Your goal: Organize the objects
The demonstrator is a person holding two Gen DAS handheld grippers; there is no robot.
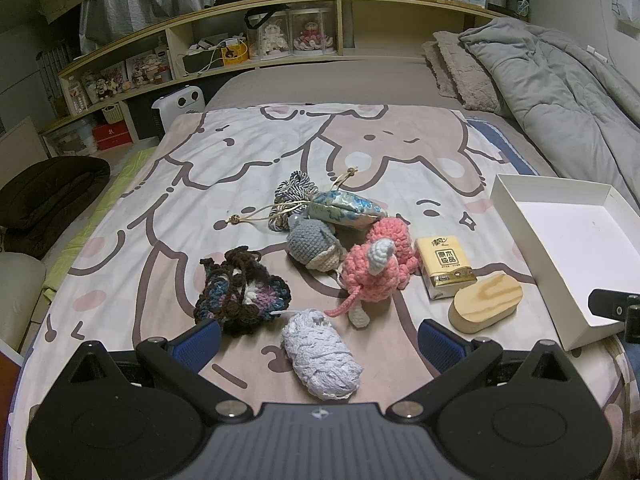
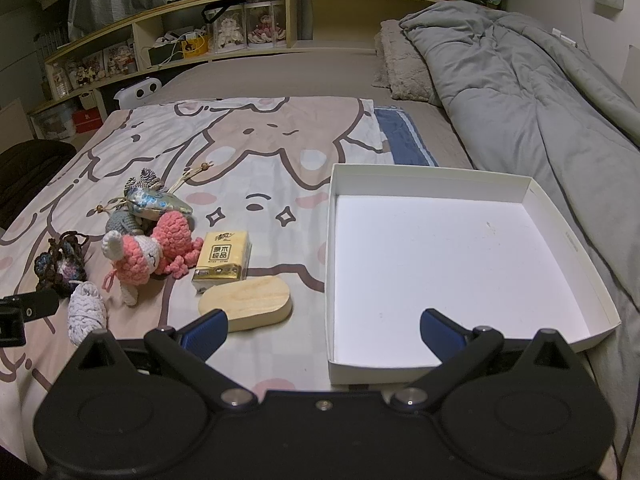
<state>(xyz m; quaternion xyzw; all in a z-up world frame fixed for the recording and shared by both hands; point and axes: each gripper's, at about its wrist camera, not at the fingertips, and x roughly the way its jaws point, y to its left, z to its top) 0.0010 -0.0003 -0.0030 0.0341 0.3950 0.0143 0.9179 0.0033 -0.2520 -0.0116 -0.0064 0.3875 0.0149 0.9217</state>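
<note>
Several small objects lie on the cartoon bedspread: a white yarn bundle (image 1: 320, 360), a dark crochet pouch (image 1: 240, 292), a pink crochet toy (image 1: 372, 268), a grey crochet toy (image 1: 312, 244), a blue brocade sachet (image 1: 344, 208), a tissue pack (image 1: 444, 266) and an oval wooden block (image 1: 486, 302). An empty white tray (image 2: 440, 256) sits to their right. My left gripper (image 1: 320, 340) is open, with the yarn bundle between its fingers. My right gripper (image 2: 324, 332) is open and empty, over the tray's near left corner; the wooden block (image 2: 248, 304) is by its left finger.
A grey duvet (image 2: 520, 92) and a fuzzy pillow (image 2: 404, 60) lie at the right. A wooden shelf (image 1: 256, 32) with dolls and boxes runs along the back. A dark cushion (image 1: 48, 192) sits off the bed's left edge.
</note>
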